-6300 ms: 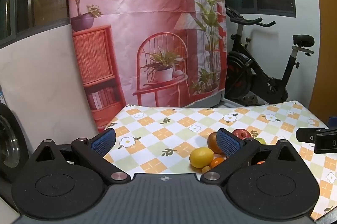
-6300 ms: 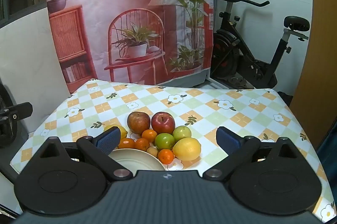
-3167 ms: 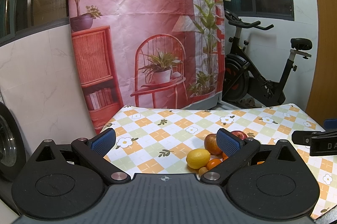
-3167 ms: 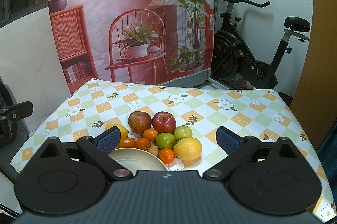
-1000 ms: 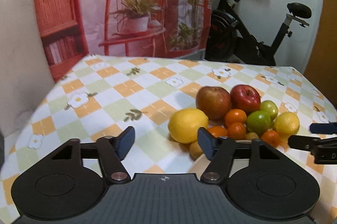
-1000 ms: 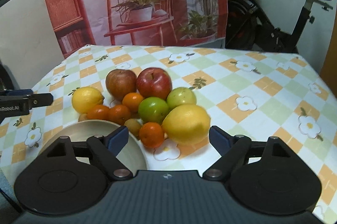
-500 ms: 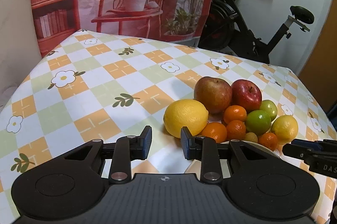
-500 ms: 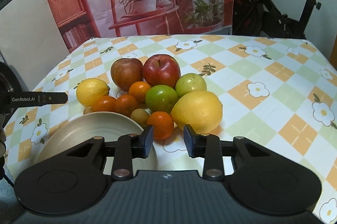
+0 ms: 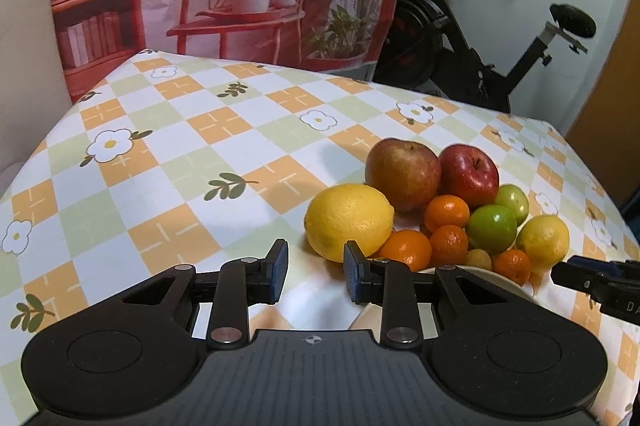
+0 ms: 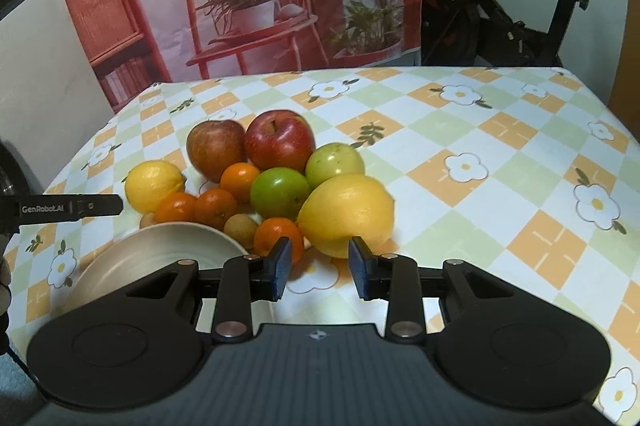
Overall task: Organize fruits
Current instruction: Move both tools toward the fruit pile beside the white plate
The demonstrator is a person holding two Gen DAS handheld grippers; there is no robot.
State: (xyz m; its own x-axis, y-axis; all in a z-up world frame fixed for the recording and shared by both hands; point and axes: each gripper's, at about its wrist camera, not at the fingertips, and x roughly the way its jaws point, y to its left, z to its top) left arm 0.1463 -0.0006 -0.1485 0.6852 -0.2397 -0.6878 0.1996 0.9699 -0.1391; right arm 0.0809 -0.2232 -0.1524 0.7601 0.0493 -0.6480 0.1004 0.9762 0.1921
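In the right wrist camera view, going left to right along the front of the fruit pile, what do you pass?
The other gripper's tip → cream bowl → small brown fruit → front mandarin → big lemon.

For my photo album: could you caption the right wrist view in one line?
Right gripper held nearly shut and empty before a large yellow lemon, beside a round cream bowl on a flowered checked tablecloth.
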